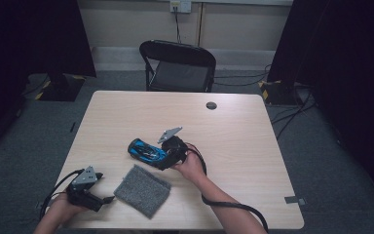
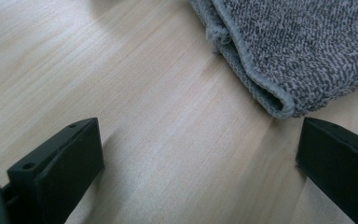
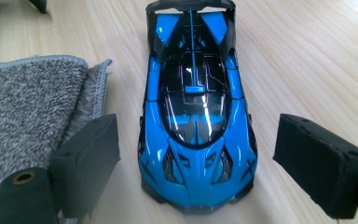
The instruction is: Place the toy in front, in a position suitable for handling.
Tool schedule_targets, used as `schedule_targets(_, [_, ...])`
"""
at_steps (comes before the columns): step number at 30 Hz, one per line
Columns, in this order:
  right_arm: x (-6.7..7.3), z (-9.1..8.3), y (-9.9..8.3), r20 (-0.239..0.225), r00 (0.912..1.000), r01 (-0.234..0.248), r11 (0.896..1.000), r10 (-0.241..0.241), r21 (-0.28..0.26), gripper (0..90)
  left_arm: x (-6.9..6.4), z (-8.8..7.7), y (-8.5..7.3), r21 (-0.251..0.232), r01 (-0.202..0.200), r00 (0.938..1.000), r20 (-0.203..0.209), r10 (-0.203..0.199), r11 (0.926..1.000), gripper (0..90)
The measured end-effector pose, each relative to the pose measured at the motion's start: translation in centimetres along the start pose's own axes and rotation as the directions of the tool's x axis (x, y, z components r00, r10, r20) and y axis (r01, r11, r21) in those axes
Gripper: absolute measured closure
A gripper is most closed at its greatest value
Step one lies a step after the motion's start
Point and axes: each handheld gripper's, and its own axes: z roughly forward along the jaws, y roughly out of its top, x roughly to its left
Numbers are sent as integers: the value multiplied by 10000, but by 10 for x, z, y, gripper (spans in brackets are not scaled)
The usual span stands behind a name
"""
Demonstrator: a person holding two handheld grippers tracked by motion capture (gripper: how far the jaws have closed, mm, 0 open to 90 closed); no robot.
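Blue-black glossy plastic toy sports car (image 3: 196, 112): on table, between wide-spread jaws of right gripper (image 3: 196, 163), untouched. Folded grey terry cloth (image 2: 298, 46): beside left gripper (image 2: 196, 163), jaws wide.

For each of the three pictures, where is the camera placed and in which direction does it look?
High view: above the person's side, looking forward and down on the table; both forearms, left hand-held gripper and right hand-held gripper show.
Left gripper view: rides the left hand-held gripper, looking down at bare table beside the cloth; its open jaws show.
Right gripper view: rides the right hand-held gripper, looking along the car; its open jaws flank the car.
Shared: both gripper views show the cloth; the high view shows cloth and car.
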Motion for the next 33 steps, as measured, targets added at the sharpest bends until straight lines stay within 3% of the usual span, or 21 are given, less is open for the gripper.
schedule_targets(15, [-8,19,14,-57,9999,-88,9999,89,70,129,0,0,0,-2,3,10000,4,-3,10000,0])
schedule_targets(33, [-4,47,15,-82,9999,85,9995,-82,298,131,1,0,0,-36,28,10000,51,-28,10000,0])
